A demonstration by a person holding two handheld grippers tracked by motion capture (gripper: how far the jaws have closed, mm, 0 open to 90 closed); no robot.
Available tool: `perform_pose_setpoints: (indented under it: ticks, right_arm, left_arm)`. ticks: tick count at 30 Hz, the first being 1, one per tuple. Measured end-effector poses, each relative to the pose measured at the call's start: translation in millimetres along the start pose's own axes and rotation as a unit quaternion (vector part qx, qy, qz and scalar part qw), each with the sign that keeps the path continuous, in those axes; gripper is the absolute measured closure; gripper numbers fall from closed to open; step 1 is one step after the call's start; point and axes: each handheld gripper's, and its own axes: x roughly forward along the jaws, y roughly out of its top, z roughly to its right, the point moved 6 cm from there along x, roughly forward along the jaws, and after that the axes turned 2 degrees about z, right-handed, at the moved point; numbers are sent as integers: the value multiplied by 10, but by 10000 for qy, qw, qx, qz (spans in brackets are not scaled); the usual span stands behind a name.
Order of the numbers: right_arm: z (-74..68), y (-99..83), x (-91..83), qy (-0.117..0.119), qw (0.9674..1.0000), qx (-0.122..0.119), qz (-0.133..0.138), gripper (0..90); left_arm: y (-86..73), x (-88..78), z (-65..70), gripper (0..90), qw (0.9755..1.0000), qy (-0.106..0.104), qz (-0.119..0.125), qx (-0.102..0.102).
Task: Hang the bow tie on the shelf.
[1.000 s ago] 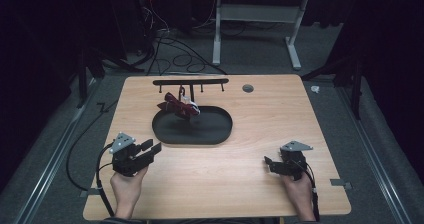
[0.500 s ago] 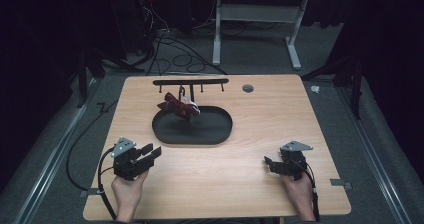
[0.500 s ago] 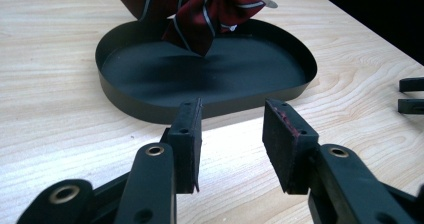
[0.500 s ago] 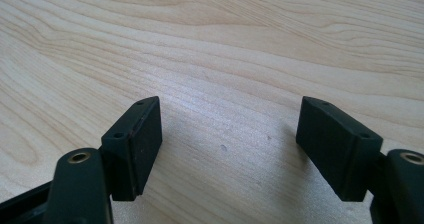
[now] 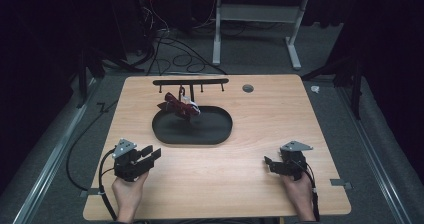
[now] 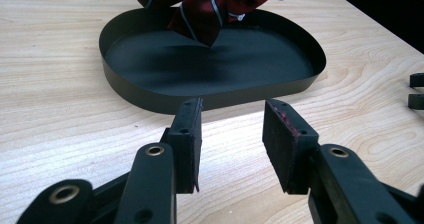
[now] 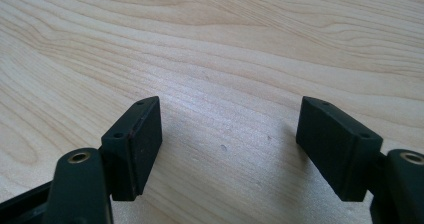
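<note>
Both the left gripper (image 5: 148, 154) and the right gripper (image 5: 270, 165) are open and empty, with the striped tie (image 5: 180, 106) hanging over the black tray (image 5: 220, 131) at twelve o'clock.

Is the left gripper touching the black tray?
Apart. In the left gripper view, bare wooden table lies between the open left gripper and the near wall of the black tray.

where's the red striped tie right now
In the high view the red striped tie hangs from the black hook rack at the table's far middle, dangling over the left part of the black oval tray, well ahead of the left tongs.
</note>
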Motion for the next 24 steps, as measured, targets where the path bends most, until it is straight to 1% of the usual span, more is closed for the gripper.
perform_pose_setpoints:
  ticks: [6,18,24]
  right_arm:
    - [2,0,1,0,10000,-12,3,279]
    - [1,0,0,0,10000,-10,2,278]
    - [2,0,1,-1,10000,-11,3,279]
  left_arm:
    - [-26,22,-20,599,10000,41,-52,4]
    - [-94,67,-74,598,9998,118,-102,-79]
    - [-142,97,-118,597,9996,170,-182,-111]
